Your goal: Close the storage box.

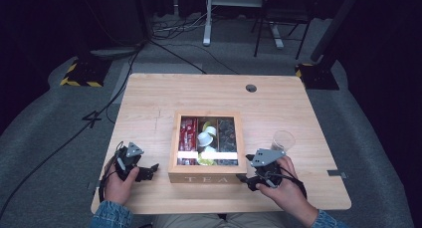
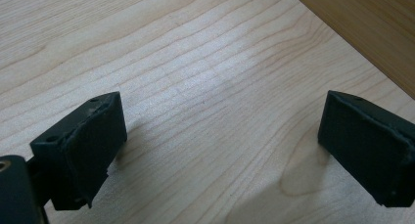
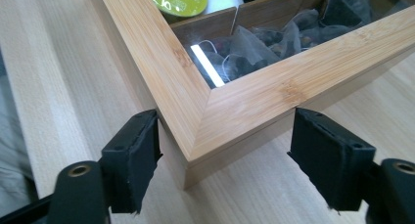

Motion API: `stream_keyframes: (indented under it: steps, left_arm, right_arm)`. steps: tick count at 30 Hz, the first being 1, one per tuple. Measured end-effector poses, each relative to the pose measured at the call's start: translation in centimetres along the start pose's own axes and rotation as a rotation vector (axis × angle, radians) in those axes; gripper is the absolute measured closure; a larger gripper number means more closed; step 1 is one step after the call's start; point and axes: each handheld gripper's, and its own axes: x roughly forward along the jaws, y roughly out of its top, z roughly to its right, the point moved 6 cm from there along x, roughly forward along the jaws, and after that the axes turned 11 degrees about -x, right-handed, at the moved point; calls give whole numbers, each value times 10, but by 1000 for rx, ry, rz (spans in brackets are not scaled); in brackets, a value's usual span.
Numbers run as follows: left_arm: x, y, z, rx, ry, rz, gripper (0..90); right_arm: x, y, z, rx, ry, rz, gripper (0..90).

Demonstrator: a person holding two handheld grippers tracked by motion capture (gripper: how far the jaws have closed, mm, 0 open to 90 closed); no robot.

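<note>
Two claws rest on a table (image 1: 149,93) beside a tea box (image 1: 206,178). Right claw (image 3: 225,158) is spread around the box's near right corner, left pad touching the lid edge. Left claw (image 2: 218,155) gapes empty, left of the box.

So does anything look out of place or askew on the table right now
Nothing stands out. The tea box sits square on the table with its glass lid shut and the contents tidy in their compartments. The clear plastic cup stands upright beside it.
</note>
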Motion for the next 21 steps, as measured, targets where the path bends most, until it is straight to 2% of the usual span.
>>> stream_keyframes:
  steps: [1,3,7,12,17,21]
  left_arm:
    - [0,0,0,0,1,-1,44]
    - [0,0,0,0,0,-1,43]
    - [0,0,0,0,0,-1,43]
    - [0,0,0,-3,0,-1,43]
    - [0,0,0,1,-4,0,42]
    - [0,0,0,6,-4,-3,42]
  right_arm:
    - [-1,2,1,13,-6,26,240]
    - [-5,5,1,10,-15,39,238]
    - [-7,8,2,22,2,63,236]
    - [-12,11,9,71,23,112,212]
    - [-32,14,26,117,-2,175,195]
    - [-50,11,42,139,-35,197,178]
